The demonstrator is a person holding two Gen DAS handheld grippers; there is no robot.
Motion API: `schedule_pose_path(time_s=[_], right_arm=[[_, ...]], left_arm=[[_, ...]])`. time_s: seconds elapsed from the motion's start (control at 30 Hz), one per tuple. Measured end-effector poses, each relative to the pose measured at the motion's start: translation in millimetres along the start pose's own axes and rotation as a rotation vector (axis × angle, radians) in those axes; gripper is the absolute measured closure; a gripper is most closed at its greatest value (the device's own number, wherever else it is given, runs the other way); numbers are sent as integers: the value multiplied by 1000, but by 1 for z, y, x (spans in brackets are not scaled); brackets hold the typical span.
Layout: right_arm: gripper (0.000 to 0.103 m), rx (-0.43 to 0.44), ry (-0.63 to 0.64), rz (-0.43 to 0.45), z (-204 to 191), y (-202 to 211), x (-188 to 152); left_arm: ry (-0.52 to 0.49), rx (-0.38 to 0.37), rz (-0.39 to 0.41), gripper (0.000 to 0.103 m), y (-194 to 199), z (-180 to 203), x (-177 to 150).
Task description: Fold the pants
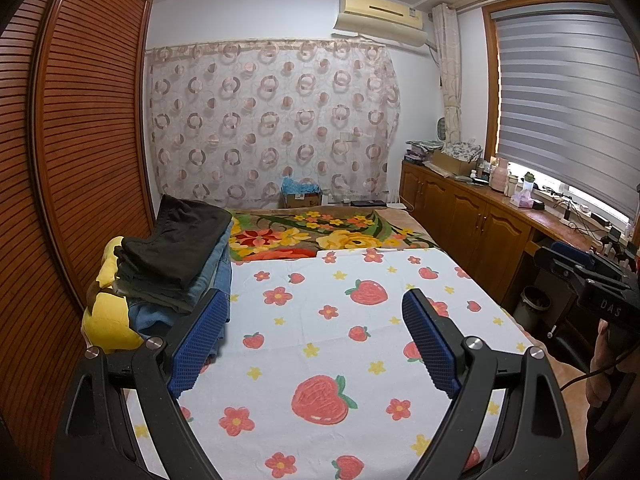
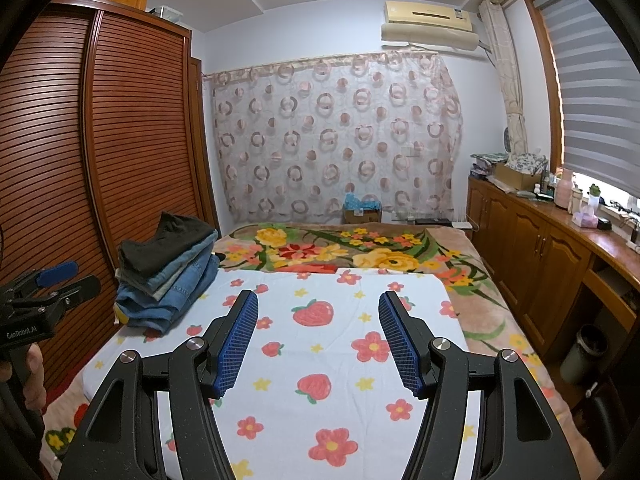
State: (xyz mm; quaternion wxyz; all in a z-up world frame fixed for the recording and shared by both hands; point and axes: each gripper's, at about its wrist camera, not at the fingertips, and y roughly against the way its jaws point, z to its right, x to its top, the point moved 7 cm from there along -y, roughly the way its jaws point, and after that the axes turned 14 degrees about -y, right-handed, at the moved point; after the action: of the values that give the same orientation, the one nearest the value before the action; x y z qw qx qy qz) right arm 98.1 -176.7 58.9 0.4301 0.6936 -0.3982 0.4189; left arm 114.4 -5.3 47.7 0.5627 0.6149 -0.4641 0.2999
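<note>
A stack of folded pants (image 1: 180, 256), dark ones on top of blue jeans, lies at the left edge of the bed; it also shows in the right wrist view (image 2: 168, 268). My left gripper (image 1: 316, 300) is open and empty above the strawberry-print sheet (image 1: 320, 344), with the stack just left of its left finger. My right gripper (image 2: 318, 300) is open and empty above the same sheet (image 2: 320, 360). The left gripper also shows at the left edge of the right wrist view (image 2: 60, 284). The right gripper body shows at the right edge of the left wrist view (image 1: 592, 280).
A yellow plush (image 1: 108, 312) lies under the stack. A floral blanket (image 1: 320, 236) covers the far bed. A slatted wardrobe (image 1: 80, 140) stands left. Wooden cabinets (image 1: 472, 216) with clutter line the right wall, with a bin (image 1: 532, 304) beside the bed.
</note>
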Motion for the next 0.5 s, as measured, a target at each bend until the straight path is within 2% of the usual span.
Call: schedule_pose_path(time_s=[0.5], right_arm=[[38, 1, 0, 2, 0, 0, 0]], left_arm=[[-1, 1, 1, 13, -1, 0, 0]])
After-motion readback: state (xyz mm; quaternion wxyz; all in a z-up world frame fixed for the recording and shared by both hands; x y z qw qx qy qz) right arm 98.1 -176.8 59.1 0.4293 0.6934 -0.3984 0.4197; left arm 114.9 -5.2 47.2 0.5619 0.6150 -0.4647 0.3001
